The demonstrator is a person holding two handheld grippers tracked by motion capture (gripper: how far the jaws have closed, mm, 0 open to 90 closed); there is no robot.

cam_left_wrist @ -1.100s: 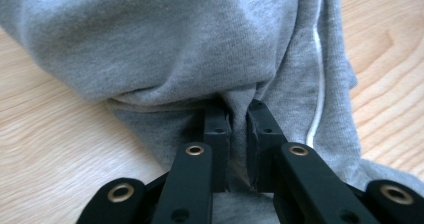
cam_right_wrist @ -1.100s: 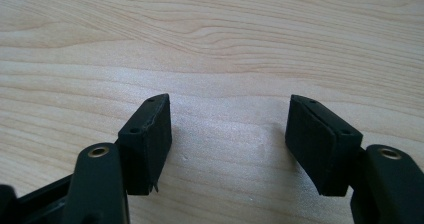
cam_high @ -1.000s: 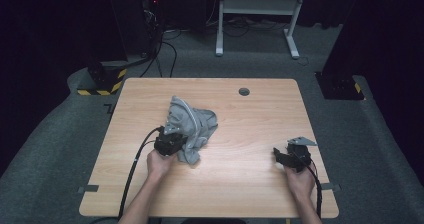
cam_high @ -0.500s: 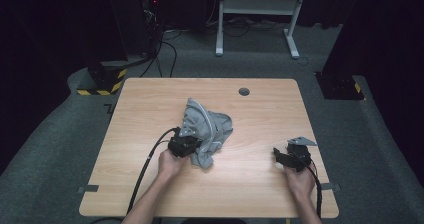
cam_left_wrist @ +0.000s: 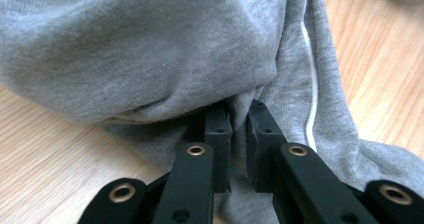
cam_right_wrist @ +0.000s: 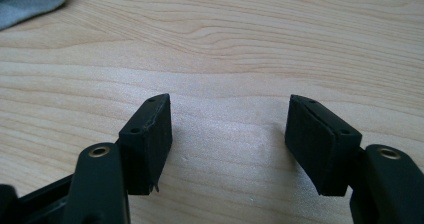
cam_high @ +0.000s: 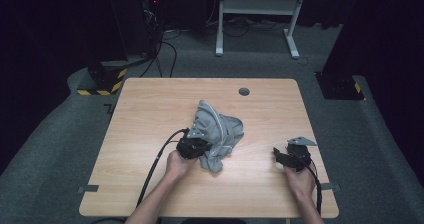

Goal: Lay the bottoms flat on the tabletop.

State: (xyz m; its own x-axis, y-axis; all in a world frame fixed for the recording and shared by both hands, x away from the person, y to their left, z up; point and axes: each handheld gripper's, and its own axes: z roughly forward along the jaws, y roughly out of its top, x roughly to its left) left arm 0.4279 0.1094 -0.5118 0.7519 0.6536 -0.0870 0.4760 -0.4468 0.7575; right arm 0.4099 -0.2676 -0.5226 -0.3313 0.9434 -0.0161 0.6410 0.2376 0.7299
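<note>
A crumpled grey garment (cam_high: 216, 131) with a thin white stripe lies near the middle of the wooden table (cam_high: 150, 114). My left gripper (cam_high: 196, 145) sits at the garment's near left edge, shut on a fold of the grey cloth (cam_left_wrist: 175, 69); the jaws pinch the fabric close together (cam_left_wrist: 239, 111). My right gripper (cam_high: 283, 155) rests low over bare wood at the near right, open, with nothing between its fingers (cam_right_wrist: 230, 134). A corner of the garment (cam_right_wrist: 30, 1) shows at the top left of the right gripper view.
A small dark round grommet (cam_high: 244, 91) sits in the table near its far edge. Black cables trail from both grippers toward the near edge. Beyond the table stand a white desk frame (cam_high: 257, 14) and black-and-yellow striped bases (cam_high: 102, 86) on grey carpet.
My left gripper has dragged the garment to the right across the table, from left of centre to about the middle. The right gripper has stayed in place, open.
</note>
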